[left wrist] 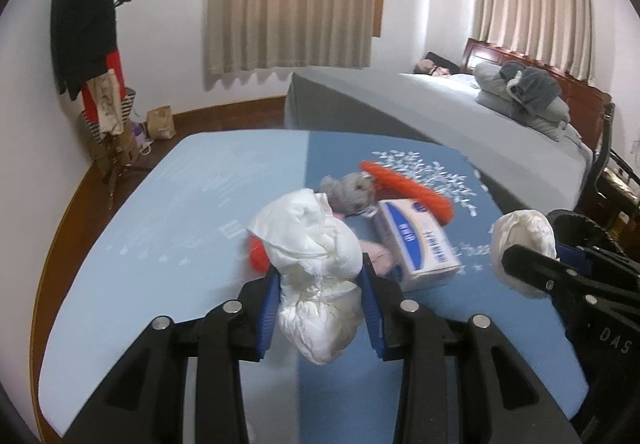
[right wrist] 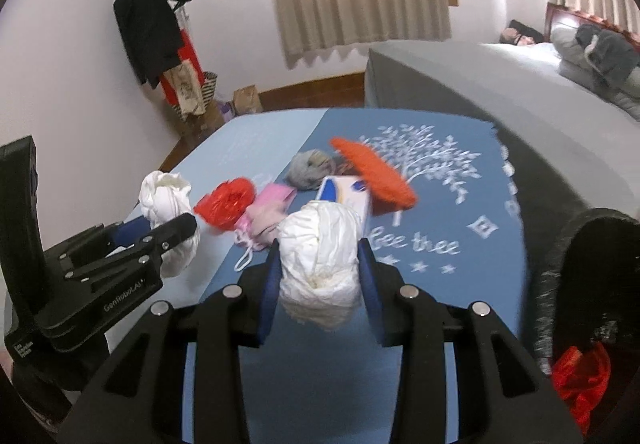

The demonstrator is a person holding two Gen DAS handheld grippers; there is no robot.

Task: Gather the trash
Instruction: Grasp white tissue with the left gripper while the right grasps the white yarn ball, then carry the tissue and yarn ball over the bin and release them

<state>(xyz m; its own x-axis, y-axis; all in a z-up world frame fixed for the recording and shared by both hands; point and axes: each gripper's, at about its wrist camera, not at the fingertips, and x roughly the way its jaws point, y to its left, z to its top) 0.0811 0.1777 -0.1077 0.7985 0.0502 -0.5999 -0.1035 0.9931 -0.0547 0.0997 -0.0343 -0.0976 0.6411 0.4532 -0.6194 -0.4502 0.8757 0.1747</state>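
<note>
Tools (left wrist: 320, 308) (right wrist: 320, 276) around paper wads (left wrist: 316, 272) (right wrist: 320, 248)

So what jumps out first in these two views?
Each gripper is shut on a crumpled white paper wad: left gripper on one wad, right gripper on another. Behind them on the blue mat lie an orange knitted piece and a white-and-blue tissue box.
</note>
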